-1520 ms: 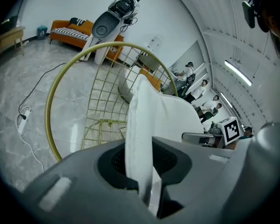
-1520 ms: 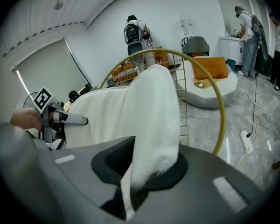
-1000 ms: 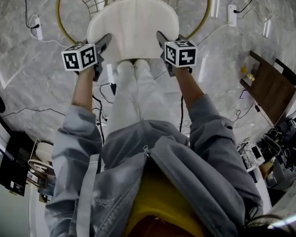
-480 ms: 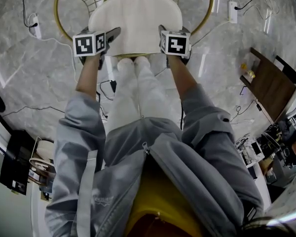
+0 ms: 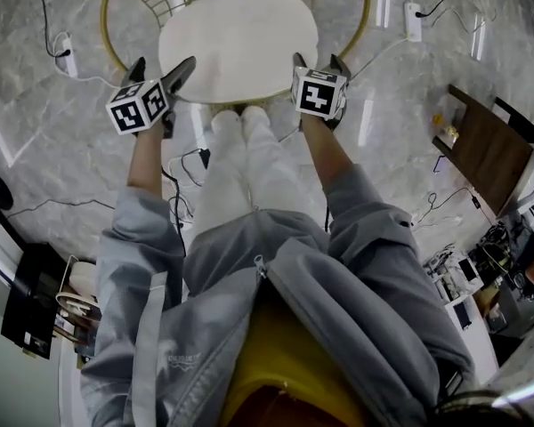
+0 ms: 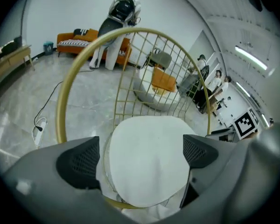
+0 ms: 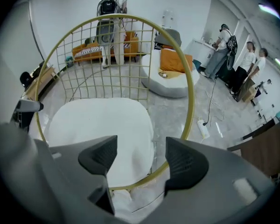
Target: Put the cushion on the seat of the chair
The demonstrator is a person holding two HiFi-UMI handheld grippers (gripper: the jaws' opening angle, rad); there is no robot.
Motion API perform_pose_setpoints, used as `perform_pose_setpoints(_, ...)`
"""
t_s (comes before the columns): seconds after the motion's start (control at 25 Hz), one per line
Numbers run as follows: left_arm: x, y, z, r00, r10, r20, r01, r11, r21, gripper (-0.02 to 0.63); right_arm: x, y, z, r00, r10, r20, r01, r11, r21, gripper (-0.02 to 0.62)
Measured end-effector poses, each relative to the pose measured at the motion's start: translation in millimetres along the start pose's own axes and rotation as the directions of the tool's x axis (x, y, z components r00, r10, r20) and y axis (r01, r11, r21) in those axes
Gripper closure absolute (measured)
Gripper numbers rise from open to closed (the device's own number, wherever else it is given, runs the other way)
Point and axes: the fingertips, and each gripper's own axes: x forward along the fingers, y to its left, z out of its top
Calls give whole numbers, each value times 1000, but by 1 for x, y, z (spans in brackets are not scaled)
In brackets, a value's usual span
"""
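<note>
The cream cushion (image 5: 238, 43) lies flat on the seat of the gold wire chair (image 5: 368, 20), inside its round hoop. My left gripper (image 5: 163, 65) hangs just off the cushion's front left edge. Its jaws are opening, with nothing between them. My right gripper (image 5: 318, 60) is at the front right edge, jaws also opening and empty. In the left gripper view the cushion (image 6: 149, 157) shows beyond the spread fingers of the left gripper (image 6: 141, 148), untouched. The right gripper view shows the cushion (image 7: 102, 125) and the hoop (image 7: 190, 101) past the right gripper (image 7: 140, 153).
My legs in white trousers (image 5: 245, 158) stand against the seat's front. Power strips (image 5: 66, 47) and cables lie on the marble floor either side of the chair. A brown table (image 5: 489, 158) is at the right. People and an orange sofa (image 6: 77, 38) are far off.
Both grippers were shut on the cushion's front corners; they have let go and spread wide. The left one has drawn back and outward. The cushion now rests on the seat.
</note>
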Motion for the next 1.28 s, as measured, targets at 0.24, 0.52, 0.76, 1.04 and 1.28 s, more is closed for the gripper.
perform_pose_setpoints(0.24,-68,-55,29,972,-101,212,79,991,107,591,-67,24,23,981,119,154,-124,992,22,548)
perform_pose_setpoints(0.52,-134,-134,36,968,-135,209,85,969,232,598,-171,34,45,939,196,284,-197,980,-26,597)
perform_pose_setpoints(0.76,-205,-183,66,941,-118,317,15,951,308,598,-247,21,56,902,199,383,-186,980,-70,597)
perform_pose_setpoints(1.04,-246,-245,106,883,-115,455,-63,931,358,599,-307,-41,84,834,167,526,-140,986,-92,597)
perform_pose_setpoints(1.28,-295,-279,140,813,-137,565,-118,913,391,599,-368,-50,118,740,169,651,-110,985,-132,597)
